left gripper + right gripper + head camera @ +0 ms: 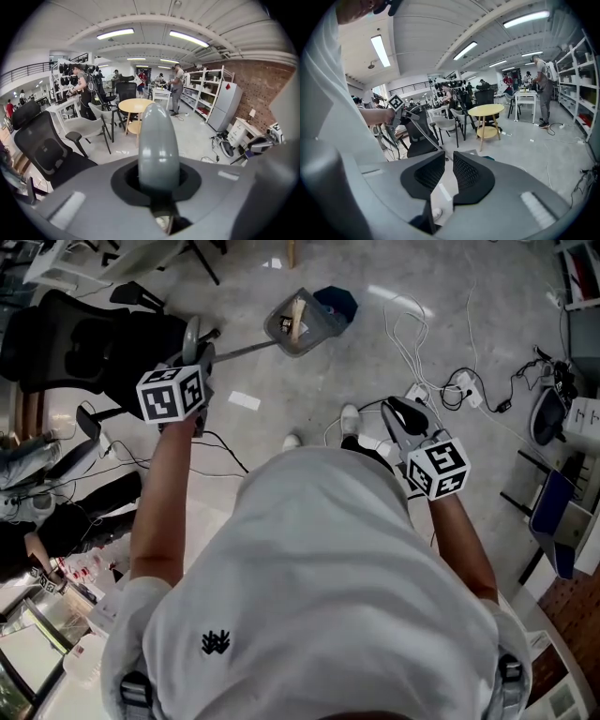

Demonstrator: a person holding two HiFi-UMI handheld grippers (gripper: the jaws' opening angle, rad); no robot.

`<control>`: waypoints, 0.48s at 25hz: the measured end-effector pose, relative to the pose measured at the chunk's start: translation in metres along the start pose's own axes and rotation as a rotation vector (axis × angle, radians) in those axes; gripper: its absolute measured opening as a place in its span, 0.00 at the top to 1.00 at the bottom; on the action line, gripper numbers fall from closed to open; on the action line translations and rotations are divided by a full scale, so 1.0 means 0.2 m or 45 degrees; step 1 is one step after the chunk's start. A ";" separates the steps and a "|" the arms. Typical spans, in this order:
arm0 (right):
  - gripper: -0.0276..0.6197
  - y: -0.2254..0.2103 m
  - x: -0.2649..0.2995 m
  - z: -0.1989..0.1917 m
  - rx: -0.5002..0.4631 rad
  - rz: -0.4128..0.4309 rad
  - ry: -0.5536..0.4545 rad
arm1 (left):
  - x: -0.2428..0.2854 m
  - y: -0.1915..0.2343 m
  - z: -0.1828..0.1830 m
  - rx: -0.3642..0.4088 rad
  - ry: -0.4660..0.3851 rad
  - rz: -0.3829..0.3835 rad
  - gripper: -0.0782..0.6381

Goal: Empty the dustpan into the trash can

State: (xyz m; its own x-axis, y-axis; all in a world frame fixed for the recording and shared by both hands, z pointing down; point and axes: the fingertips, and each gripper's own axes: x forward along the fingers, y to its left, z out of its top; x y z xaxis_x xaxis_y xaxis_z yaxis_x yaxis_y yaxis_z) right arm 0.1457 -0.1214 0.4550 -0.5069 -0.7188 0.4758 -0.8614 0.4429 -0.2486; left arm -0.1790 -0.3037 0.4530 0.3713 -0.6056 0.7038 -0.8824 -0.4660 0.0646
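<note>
Pale concrete floor fills the head view, strewn with white cables off to the right. The dustpan sits well ahead of the left gripper, at the far end of a thin shaft that slopes down and away from it. Its mouth faces up and a light-coloured scrap lies inside, so nothing looks tipped out yet. The trash can, blue, stands just past the pan on its far right side; whether the two touch I cannot tell.

In the left gripper view the jaws are clamped round the rounded grey handle, which sticks up between them and fills the gap. The right gripper hangs at the person's right side, well apart from pan and can. Its own view shows the black pads drawn almost together, with only a slit of floor between them and nothing held.

By my reading the job is at its midpoint. The pan is loaded and carried up beside the can, while the lift over the rim and the tilt that pours the scraps in are not yet done. The right gripper seems to have no part in it for now.

Nearer the left gripper, a paper scrap lies on the floor and a black chair stands off to its left.
</note>
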 end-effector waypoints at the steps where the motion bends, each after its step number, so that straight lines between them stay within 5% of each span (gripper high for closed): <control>1: 0.87 -0.05 -0.01 0.00 0.005 -0.004 0.002 | 0.04 -0.01 0.03 0.001 -0.001 0.008 0.76; 12: 0.87 -0.49 -0.14 0.00 0.079 -0.059 -0.010 | 0.44 -0.15 0.31 0.114 0.037 0.073 0.76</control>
State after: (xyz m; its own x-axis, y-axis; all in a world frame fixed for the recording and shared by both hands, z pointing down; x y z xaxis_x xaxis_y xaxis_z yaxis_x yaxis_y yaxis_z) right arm 0.2438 -0.1445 0.4654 -0.4664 -0.7421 0.4814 -0.8842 0.3750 -0.2785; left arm -0.1019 -0.3831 0.4686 0.3112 -0.6145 0.7249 -0.8723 -0.4875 -0.0387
